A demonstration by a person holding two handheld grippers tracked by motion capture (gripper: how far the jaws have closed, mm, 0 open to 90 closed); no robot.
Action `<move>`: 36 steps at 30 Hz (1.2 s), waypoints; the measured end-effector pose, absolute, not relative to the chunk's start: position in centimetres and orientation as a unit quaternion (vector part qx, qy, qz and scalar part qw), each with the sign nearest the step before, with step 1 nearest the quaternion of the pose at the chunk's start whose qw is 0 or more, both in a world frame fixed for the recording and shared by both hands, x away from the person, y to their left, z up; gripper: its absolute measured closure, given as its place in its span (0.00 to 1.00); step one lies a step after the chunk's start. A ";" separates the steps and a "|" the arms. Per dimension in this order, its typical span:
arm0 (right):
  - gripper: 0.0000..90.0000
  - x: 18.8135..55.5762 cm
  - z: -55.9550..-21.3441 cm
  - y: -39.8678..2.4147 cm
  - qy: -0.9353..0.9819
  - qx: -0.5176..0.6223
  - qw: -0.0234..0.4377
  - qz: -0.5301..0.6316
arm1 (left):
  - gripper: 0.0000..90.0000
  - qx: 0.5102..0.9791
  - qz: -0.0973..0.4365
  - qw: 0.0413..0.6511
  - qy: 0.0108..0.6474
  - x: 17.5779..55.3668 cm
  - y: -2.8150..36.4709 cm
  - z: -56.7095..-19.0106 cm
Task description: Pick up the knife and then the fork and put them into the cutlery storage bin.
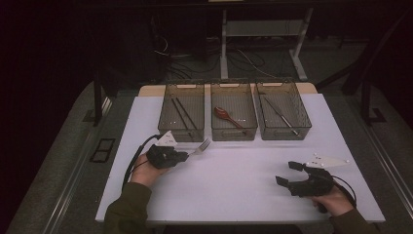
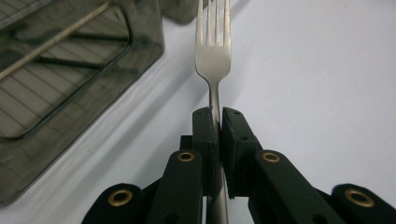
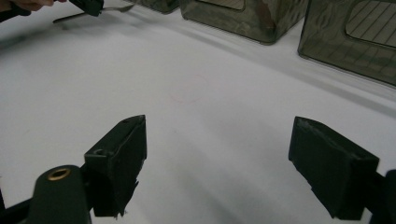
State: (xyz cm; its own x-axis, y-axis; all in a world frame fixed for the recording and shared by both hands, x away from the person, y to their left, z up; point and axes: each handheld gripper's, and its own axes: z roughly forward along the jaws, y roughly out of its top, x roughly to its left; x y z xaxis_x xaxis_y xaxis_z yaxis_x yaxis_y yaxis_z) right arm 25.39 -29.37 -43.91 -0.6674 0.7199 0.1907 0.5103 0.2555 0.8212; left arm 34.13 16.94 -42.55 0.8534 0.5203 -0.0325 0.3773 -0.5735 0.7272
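1. Left gripper (image 1: 184,156) clamped on shiny silver metal fork (image 2: 213,60) by its handle, tines near left smoked-plastic bin (image 1: 184,113).
2. Right gripper (image 1: 288,173) jaws apart, empty, over white table (image 1: 234,185).

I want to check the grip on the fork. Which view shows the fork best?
The left gripper view: the fork fills the centre, its neck clamped in the left gripper. The high view shows it small; the right gripper view catches it far off.
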 end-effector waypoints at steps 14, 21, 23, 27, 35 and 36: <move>0.31 26.3 -41.8 -27.9 0.777 0.403 0.059 0.479 | 0.94 0.851 0.102 0.442 0.264 31.4 14.1 -39.8; 0.43 27.2 -40.8 -25.8 0.778 0.380 0.039 0.498 | 0.94 0.843 0.109 0.460 0.255 29.9 11.2 -39.1; 0.45 27.3 -40.6 -25.4 0.776 0.379 0.034 0.503 | 0.94 0.841 0.108 0.466 0.255 29.5 10.4 -39.0; 0.49 27.7 -40.0 -24.7 0.773 0.376 0.028 0.511 | 0.94 0.840 0.111 0.471 0.248 28.9 9.0 -39.0; 0.54 28.9 -39.2 -23.0 0.765 0.366 0.020 0.529 | 0.94 0.843 0.115 0.473 0.229 28.2 6.6 -39.4; 0.55 29.0 -39.1 -22.8 0.765 0.367 0.018 0.529 | 0.94 0.845 0.115 0.471 0.227 28.1 6.5 -39.4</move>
State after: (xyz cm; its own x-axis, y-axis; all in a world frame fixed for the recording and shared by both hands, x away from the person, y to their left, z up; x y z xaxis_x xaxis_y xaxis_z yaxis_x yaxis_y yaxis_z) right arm 29.02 -22.84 -39.14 -0.7295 0.5811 0.3608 0.5425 0.1704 0.8226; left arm 28.09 6.45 -39.43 0.8707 0.4915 -0.0182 0.2741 -0.4542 0.8476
